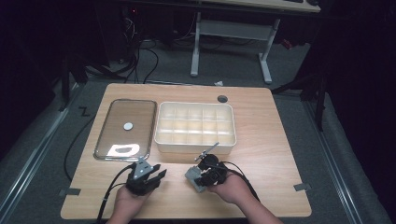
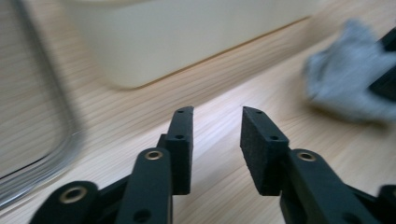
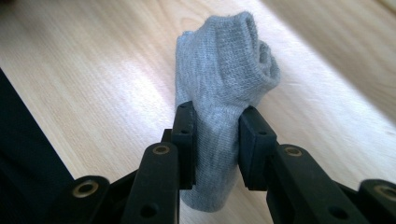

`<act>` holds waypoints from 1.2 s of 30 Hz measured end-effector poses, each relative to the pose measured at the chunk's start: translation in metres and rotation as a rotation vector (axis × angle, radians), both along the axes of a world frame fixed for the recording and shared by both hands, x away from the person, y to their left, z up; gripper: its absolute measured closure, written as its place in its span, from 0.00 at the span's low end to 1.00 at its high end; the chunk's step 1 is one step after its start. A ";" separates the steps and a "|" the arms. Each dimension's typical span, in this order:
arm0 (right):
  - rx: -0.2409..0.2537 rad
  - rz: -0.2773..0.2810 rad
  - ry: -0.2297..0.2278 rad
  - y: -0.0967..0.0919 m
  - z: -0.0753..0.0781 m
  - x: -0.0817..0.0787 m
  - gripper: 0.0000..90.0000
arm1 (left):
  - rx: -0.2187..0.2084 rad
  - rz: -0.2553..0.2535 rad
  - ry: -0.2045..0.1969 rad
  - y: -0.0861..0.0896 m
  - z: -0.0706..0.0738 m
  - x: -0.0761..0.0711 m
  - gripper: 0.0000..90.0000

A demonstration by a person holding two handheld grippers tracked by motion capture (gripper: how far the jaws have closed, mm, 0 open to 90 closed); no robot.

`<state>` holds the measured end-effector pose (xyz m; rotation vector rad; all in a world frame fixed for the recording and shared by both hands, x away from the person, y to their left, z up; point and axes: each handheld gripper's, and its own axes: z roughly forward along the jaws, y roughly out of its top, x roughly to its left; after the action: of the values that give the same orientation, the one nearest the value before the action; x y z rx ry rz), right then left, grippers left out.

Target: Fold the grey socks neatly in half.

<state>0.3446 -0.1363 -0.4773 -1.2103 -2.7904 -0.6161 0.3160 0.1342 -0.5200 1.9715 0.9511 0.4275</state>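
Scene: wooden table (image 1: 275,140), near edge | right gripper (image 3: 215,119): jaws clamped on rolled grey sock (image 3: 224,70) | left gripper (image 2: 215,123): jaws apart, empty | progress: sock rolled, not yet in cream divided box (image 1: 195,128); clear lid (image 1: 126,128) lies left of it.

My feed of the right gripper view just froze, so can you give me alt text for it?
The right gripper is shut on a rolled grey sock, its two black jaws pressing the sock's lower part from either side. The sock's folded cuff end points away from the camera, over a light wooden table.
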 end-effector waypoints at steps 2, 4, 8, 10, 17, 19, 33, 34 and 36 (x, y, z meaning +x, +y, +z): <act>0.001 -0.021 -0.003 -0.006 0.002 0.002 0.80 | -0.014 0.032 -0.003 0.014 -0.003 0.000 0.68; -0.007 -0.032 -0.002 -0.011 0.004 0.002 0.80 | -0.022 0.069 -0.007 0.026 -0.006 0.000 0.66; -0.016 -0.049 -0.013 -0.023 0.009 0.005 0.80 | -0.027 0.104 0.005 0.038 -0.006 0.003 0.60; -0.016 -0.061 -0.024 -0.031 0.012 0.006 0.80 | -0.035 0.111 0.009 0.041 -0.007 0.004 0.59; -0.030 -0.105 -0.034 -0.051 0.020 0.008 0.80 | -0.056 0.102 0.052 0.041 -0.012 0.007 0.58; -0.034 -0.108 -0.037 -0.056 0.021 0.009 0.80 | -0.056 0.105 0.054 0.041 -0.013 0.007 0.58; -0.049 -0.135 -0.039 -0.067 0.029 0.011 0.80 | -0.038 0.087 0.034 0.036 -0.010 0.004 0.58; -0.045 -0.141 -0.036 -0.067 0.029 0.011 0.80 | -0.040 0.086 0.033 0.037 -0.010 0.004 0.58; -0.048 -0.142 -0.036 -0.067 0.031 0.012 0.80 | -0.041 0.085 0.034 0.037 -0.010 0.004 0.57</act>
<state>0.3568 -0.2037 -0.4466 -1.4298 -2.7813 -0.5883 0.3198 0.1711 -0.5295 1.9117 1.0602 0.4199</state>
